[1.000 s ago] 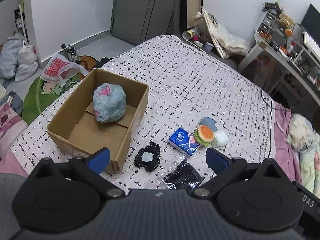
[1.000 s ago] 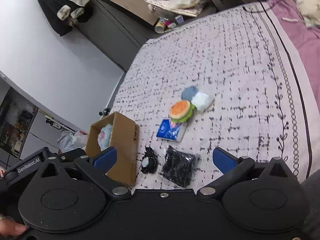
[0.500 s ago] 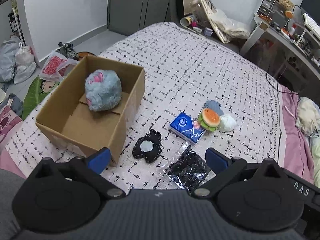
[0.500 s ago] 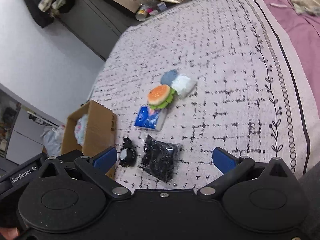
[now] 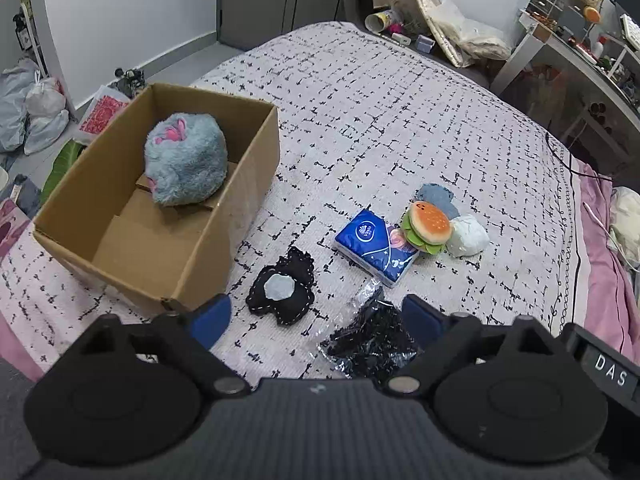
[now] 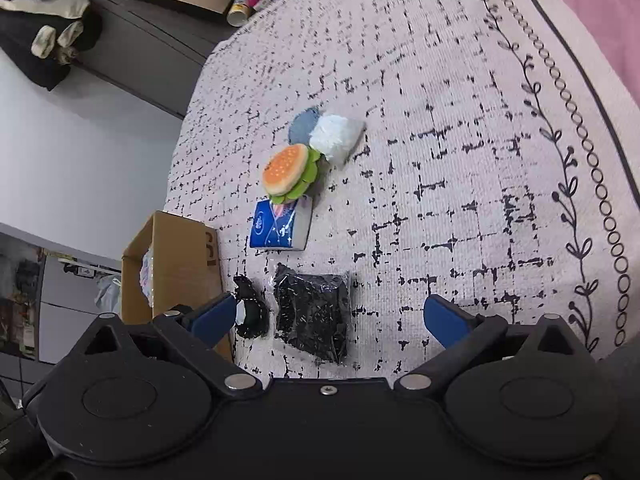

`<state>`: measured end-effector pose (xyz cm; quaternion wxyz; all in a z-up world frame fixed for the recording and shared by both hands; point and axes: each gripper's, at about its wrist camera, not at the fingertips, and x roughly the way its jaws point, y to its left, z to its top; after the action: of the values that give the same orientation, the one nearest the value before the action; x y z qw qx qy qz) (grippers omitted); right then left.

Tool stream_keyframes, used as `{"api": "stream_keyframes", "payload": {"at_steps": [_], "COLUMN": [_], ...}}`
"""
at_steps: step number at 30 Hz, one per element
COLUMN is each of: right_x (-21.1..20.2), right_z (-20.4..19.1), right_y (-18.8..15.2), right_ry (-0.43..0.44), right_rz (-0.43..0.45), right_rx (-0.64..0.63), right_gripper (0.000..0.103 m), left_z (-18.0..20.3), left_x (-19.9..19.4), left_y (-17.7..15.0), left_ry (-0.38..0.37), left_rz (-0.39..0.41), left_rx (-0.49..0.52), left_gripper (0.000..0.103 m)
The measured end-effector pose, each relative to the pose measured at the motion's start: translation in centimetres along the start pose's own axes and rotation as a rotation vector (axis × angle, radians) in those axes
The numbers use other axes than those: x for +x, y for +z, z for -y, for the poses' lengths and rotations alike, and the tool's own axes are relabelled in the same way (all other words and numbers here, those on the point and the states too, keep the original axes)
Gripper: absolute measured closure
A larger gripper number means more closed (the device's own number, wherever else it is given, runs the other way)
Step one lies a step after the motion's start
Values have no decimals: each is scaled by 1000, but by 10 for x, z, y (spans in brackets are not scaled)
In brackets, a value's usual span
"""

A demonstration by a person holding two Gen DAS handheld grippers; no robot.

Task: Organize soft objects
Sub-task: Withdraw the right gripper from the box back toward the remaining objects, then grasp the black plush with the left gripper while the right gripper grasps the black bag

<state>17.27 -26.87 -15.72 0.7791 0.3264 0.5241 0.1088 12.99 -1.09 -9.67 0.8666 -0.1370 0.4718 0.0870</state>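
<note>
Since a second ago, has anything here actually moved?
Only the claws. Both have dropped closer to the bed, so everything looms larger. The left claw is closing a little, still empty; the right claw stays open. The fluffy toy in the box, burger plush and tissue pack haven't shifted.

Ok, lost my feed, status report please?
Left hand-held gripper closing, nothing between its fingers; right hand-held gripper open, empty. Blue plush boxed; black felt piece nearest. Nothing in the way.
</note>
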Motion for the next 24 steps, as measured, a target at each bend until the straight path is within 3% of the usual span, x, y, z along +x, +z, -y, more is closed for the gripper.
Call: {"api": "stream_keyframes", "payload": {"at_steps": [7,10,12,15,24], "right_x": [20,30,38,47,70], "right_z": [1,3,6,6,-6], "right_y": [3,4,5,5,4], "right_ry": [35,39,47,38,13], "right_rz": [-66,-89,-113,-138,-153], "right_rx": [22,49,68,77,33], "right_gripper": [6,9,24,32,32], "left_z": [-1,-1,-2,-4,-4], "left_x": [17,25,31,40,63], "left_y": [3,4,5,7,7], "left_ry": [15,25,32,44,66], "left_rz": [-19,-28,-33,-36,-50], "left_rx": [-26,-33,-44,-66,-62], "left_gripper": [33,36,38,40,40]}}
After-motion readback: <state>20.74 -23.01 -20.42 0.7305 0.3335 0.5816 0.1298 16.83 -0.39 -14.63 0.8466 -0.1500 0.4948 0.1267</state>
